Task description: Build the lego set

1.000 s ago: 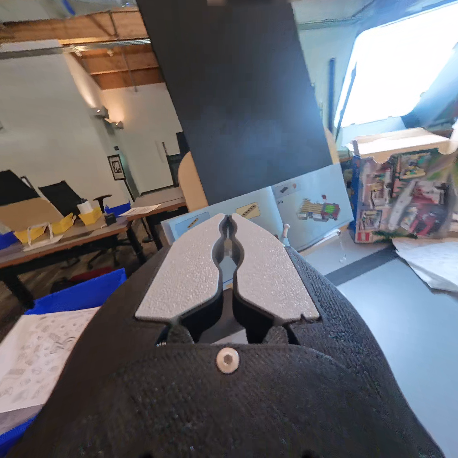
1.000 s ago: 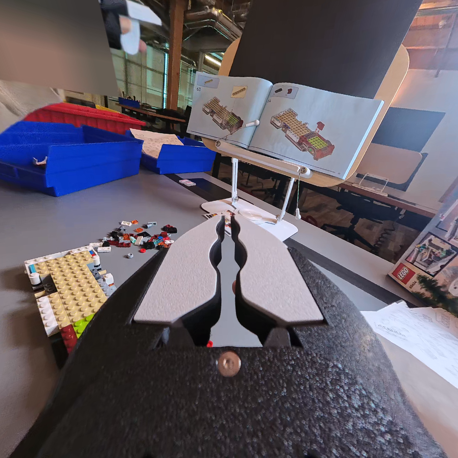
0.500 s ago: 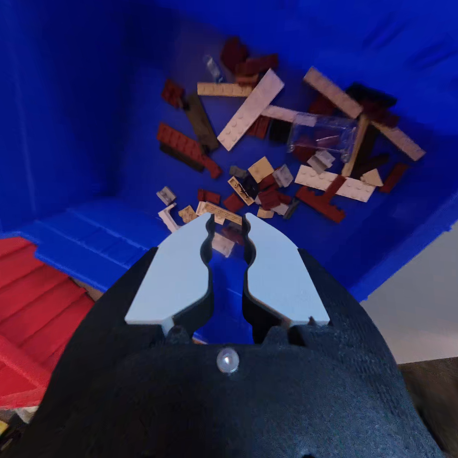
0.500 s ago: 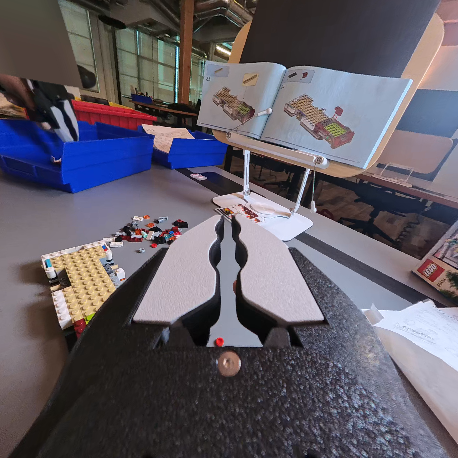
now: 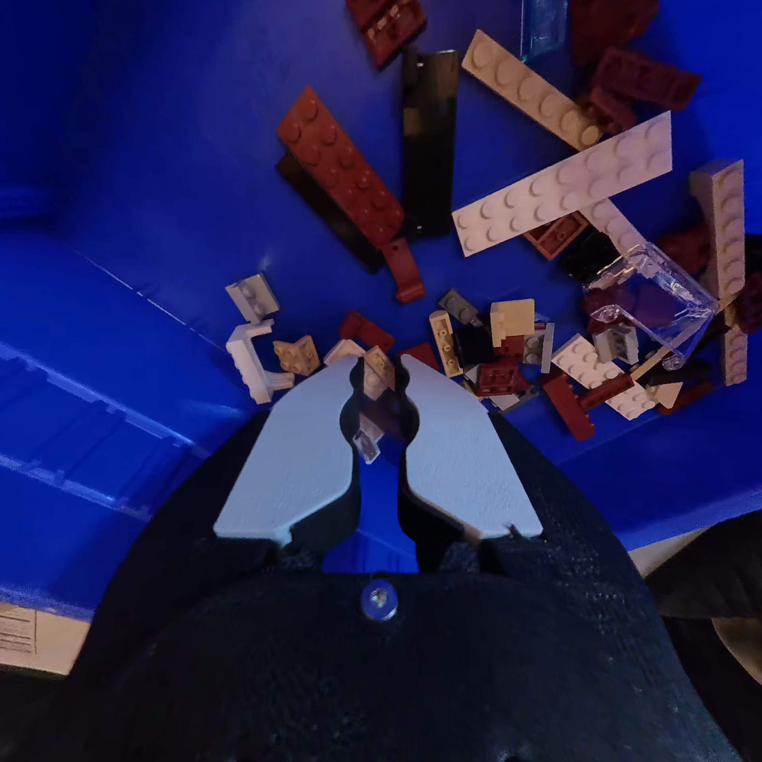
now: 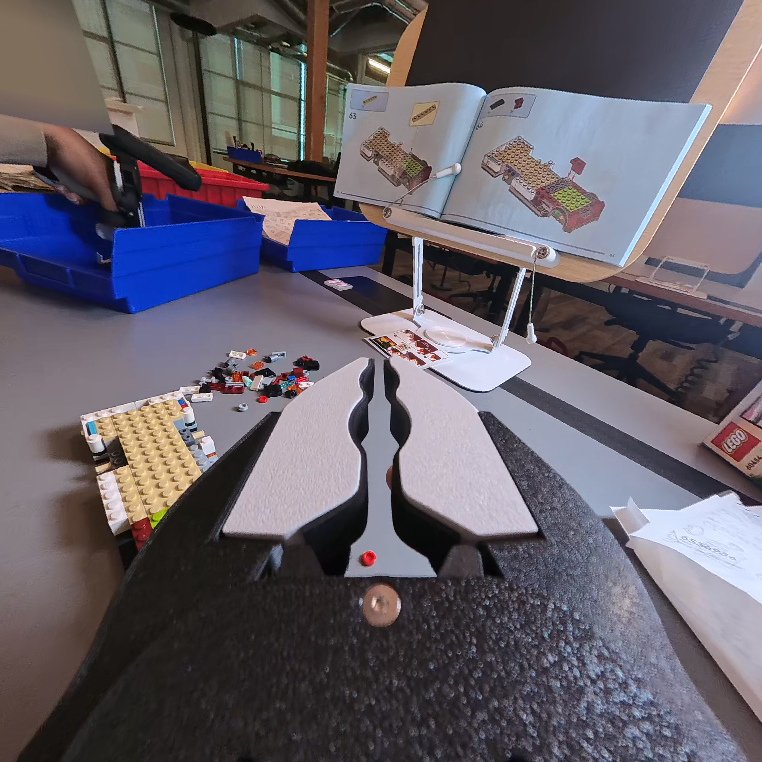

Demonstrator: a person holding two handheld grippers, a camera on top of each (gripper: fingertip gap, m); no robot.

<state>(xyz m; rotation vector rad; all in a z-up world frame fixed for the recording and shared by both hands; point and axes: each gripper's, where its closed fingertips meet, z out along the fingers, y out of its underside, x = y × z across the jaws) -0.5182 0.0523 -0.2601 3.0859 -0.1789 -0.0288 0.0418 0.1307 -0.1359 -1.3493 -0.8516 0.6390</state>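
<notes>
Blue bin (image 5: 123,206): two long white plates (image 5: 560,194).

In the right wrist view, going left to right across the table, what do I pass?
Tan brick build → pile of small loose pieces → right gripper → sticker sheet → white stand base → toy box.

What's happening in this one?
A person works two handheld claws at a grey table. The left claw is down inside a blue bin of loose bricks, its tips either side of a small tan piece. The right claw hovers nearly closed above the table, beside a partly built tan model.
</notes>
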